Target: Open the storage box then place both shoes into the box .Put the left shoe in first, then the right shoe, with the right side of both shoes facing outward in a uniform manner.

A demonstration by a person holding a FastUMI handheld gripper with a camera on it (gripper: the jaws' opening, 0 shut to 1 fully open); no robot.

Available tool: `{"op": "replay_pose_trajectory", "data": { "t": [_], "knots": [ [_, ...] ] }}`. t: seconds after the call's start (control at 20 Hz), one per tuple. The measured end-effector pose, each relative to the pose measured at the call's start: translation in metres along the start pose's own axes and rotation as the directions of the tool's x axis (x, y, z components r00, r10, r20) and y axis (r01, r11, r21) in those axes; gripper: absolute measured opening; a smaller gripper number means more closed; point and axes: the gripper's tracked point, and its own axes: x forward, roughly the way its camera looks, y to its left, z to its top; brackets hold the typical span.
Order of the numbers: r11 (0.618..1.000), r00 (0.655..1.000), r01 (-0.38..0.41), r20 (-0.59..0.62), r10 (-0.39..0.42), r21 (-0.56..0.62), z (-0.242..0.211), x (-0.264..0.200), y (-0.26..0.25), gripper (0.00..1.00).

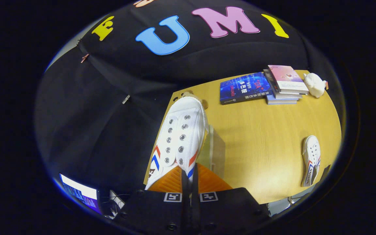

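Item 1. Gripper (189,176): fingers drawn close together and clamped on the heel end of a shoe, both pressing on its collar.

Item 2. Held shoe (180,133): white canvas, metal eyelets, red and blue chevrons on each flank. It extends straight ahead of the fingers, toe pointing away, lifted off the table. Whether it is the left or the right of the pair cannot be told.

Item 3. Storage box (215,153): clear-walled, just ahead of the fingers and slightly to their right, partly hidden by the shoe. Whether it stands open cannot be told.

Item 4. Second shoe (311,160): same pattern, lying on the table well apart to the right of the fingers, untouched.

Item 5. Table (256,137): pale wood. Far beyond the fingers, to the right: a blue book (244,87), a stack of books (286,85), and beside that a small white figurine (315,85).

Handling note, as judgement: the step in hand appears to be carrying the first shoe to the box. To do it well, the grip should stay firm at the heel so the toe does not sag; the shoe should be turned so its right side faces outward before it goes in, and set to one side of the box, leaving room for the second shoe.
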Motion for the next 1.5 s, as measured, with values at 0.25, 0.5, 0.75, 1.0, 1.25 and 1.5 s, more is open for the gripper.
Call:
{"op": "replay_pose_trajectory", "data": {
  "t": [0.25,0.5,0.75,1.0,1.25,1.5],
  "knots": [
    [1.000,0.998,0.006,-0.061,-0.004,0.023,-0.027,0.045,0.027,0.05],
    [0.998,0.991,0.059,-0.123,-0.061,-0.023,-0.059,0.090,0.027,0.05],
    [0.990,0.972,0.129,-0.193,-0.138,-0.059,-0.085,0.124,0.015,0.05],
    [0.984,0.956,0.155,-0.239,-0.172,-0.090,-0.104,0.146,0.010,0.05],
    [0.981,0.979,0.054,-0.182,-0.088,-0.186,-0.099,0.131,0.029,0.65],
    [0.946,0.999,0.027,-0.035,-0.040,-0.324,-0.049,0.067,0.010,0.99]
  ]
}}
